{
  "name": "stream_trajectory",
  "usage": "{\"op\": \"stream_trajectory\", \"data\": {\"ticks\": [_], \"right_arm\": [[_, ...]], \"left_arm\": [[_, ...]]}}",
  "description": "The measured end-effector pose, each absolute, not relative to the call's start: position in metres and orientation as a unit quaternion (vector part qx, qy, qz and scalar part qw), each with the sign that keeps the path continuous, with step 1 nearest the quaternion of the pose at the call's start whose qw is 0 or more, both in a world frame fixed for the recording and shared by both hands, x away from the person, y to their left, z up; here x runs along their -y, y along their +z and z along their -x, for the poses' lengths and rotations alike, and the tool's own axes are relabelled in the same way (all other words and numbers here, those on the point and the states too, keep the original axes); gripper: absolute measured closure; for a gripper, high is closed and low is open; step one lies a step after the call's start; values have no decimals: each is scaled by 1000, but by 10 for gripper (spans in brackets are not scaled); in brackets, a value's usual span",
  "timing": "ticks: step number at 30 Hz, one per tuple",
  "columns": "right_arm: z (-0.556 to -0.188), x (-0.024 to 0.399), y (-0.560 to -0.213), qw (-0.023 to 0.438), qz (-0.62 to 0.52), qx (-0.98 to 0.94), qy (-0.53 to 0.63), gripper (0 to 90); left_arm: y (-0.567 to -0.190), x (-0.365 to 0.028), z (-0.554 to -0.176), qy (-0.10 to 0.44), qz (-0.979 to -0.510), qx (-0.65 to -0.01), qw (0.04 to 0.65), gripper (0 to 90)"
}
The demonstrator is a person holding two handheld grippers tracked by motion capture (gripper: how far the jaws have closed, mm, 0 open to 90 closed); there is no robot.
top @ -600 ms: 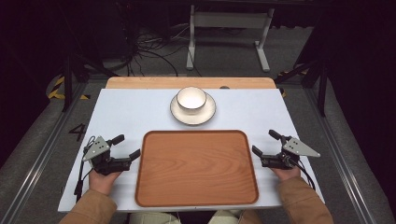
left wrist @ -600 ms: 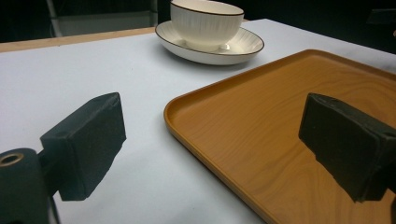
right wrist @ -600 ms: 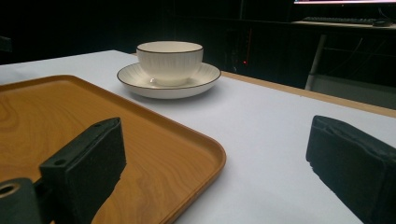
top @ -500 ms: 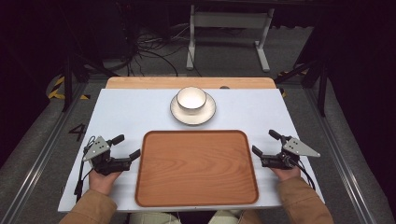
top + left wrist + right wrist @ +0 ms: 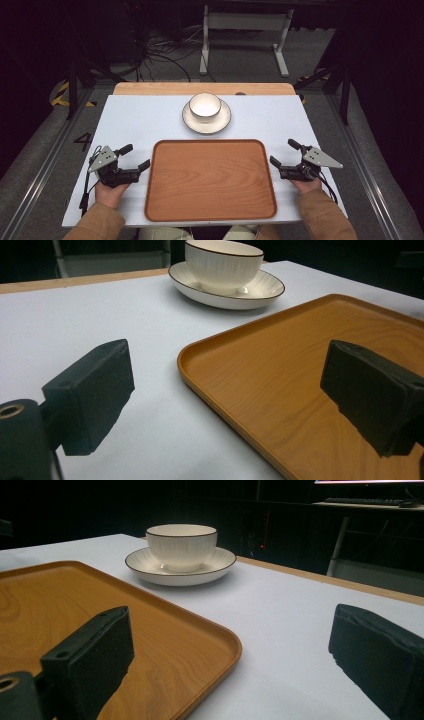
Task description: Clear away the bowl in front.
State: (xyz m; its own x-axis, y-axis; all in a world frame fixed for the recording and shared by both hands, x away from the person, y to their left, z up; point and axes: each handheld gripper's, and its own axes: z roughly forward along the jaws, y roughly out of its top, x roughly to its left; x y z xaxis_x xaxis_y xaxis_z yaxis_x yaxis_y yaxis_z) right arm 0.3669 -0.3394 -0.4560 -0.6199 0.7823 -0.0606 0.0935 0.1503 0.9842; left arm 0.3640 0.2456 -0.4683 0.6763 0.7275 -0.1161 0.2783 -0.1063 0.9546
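A wooden tray (image 5: 210, 180) lies in the near middle of the white table, with nothing on it. Behind it a white bowl (image 5: 205, 106) stands on a white plate (image 5: 220, 122). My left gripper (image 5: 135, 157) rests by the tray's left edge, open, nothing between its jaws; one jaw reaches over the tray rim (image 5: 210, 385). My right gripper (image 5: 284, 153) sits by the tray's right edge, open too, one jaw over the tray (image 5: 150, 645). The bowl (image 5: 223, 262) and plate (image 5: 260, 290) show ahead in the left gripper view, and the bowl (image 5: 182, 542) in the right gripper view.
The white table top (image 5: 130, 120) has bare room left and right of the plate. A wooden strip (image 5: 150, 89) runs along the far edge. Beyond it stand a metal stand (image 5: 245, 22) and loose cables (image 5: 160, 55) on the floor.
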Motion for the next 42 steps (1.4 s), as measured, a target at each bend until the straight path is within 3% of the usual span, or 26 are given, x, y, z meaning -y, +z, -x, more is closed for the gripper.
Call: {"op": "stream_trajectory", "data": {"ticks": [42], "right_arm": [[-367, 340, -456, 300, -320, -695, 571, 38]], "left_arm": [[-416, -241, -355, 200, -712, -314, 596, 87]]}}
